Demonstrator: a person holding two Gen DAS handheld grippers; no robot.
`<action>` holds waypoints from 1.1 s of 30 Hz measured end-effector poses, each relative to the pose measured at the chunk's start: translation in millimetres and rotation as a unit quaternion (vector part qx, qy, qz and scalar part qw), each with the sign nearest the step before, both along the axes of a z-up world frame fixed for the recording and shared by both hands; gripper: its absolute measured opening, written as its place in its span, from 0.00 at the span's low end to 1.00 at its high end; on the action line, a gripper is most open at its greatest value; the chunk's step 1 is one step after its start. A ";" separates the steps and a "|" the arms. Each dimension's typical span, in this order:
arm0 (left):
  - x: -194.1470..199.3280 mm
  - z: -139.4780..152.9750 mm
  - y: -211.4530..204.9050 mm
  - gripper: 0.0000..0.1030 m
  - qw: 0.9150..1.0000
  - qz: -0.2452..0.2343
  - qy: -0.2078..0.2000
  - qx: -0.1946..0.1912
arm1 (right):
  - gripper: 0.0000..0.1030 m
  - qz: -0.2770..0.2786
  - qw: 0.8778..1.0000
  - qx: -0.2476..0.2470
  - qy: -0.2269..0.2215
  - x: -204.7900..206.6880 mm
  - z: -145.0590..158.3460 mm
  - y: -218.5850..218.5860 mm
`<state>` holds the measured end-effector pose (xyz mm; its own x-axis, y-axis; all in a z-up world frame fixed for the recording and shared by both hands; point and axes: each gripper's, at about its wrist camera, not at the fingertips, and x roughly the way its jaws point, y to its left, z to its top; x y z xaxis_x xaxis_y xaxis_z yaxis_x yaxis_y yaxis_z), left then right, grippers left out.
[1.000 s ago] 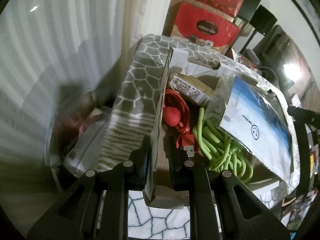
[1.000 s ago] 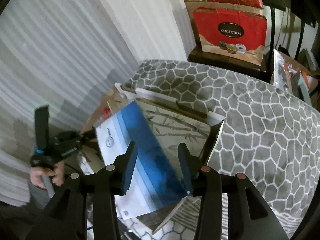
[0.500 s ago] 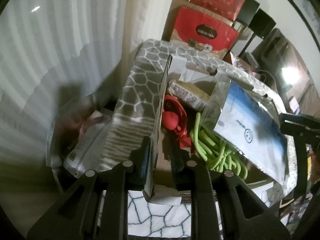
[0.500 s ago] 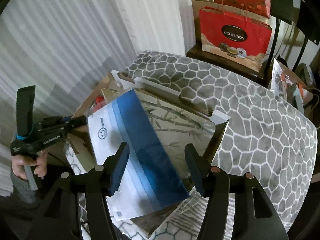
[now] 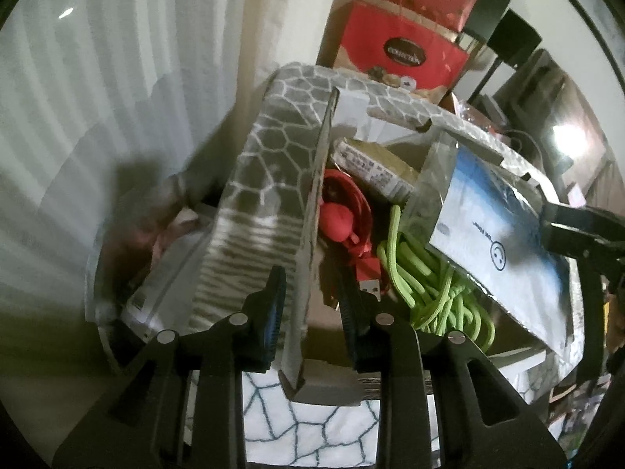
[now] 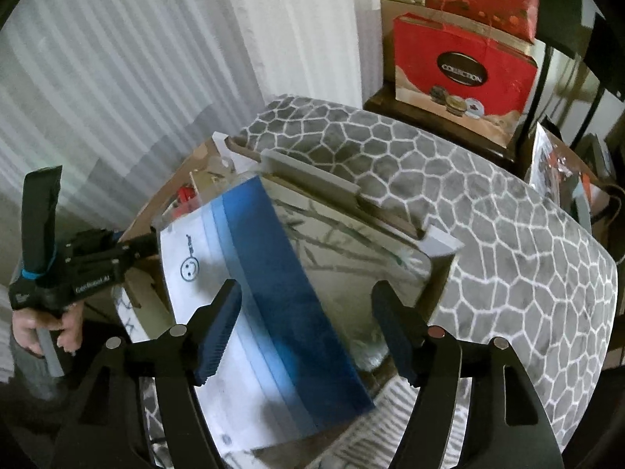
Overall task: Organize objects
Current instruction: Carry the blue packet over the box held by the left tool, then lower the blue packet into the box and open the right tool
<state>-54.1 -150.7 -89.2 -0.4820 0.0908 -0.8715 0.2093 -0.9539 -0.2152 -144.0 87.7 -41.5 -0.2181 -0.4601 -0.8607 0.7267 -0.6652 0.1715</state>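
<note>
Left tongs point(image 5: 311, 305) straddling box flap point(image 5: 312, 211), jaws just opening, green cord point(image 5: 429, 285) inside

We see a white pleated curtain point(image 6: 129, 90) filling nine to twelve o'clock. At one o'clock a red paper gift bag point(image 6: 465, 78) stands on a dark wooden side table point(image 6: 437, 117). A grey quilted cover with white honeycomb lines point(image 6: 488, 215) spreads toward three o'clock. A bright lamp glare point(image 5: 566, 142) shines at two o'clock.

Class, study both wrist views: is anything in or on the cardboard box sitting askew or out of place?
Yes. The blue-and-white packet in clear wrap lies tilted across the open cardboard box, propped over the green cord rather than flat inside. The right gripper, jaws just opened, no longer presses it.
</note>
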 end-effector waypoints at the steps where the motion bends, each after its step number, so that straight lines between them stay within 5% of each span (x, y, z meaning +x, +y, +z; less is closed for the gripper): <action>1: -0.1 -0.5 0.8 0.24 1.000 -0.001 0.000 0.001 | 0.69 0.005 1.000 0.000 0.000 1.0 -0.1 -2.8; 20: 0.1 -0.7 5.9 0.24 1.000 -0.001 0.000 0.002 | 0.59 0.092 0.996 0.000 -0.004 23.1 2.9 -76.9; 24: 0.4 -0.6 5.8 0.24 1.000 0.000 0.000 0.003 | 0.59 0.060 0.998 -0.010 0.005 22.2 12.0 -58.2; 33: 2.4 1.9 3.3 0.24 1.000 -0.001 0.005 0.005 | 0.60 -0.011 0.998 -0.039 -0.055 32.5 16.0 15.8</action>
<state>-51.7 -147.3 -87.3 -0.4909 0.1009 -0.8654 0.2050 -0.9520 -0.2273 -111.5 103.5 -25.5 -0.1351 -0.5230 -0.8416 0.6868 -0.6617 0.3009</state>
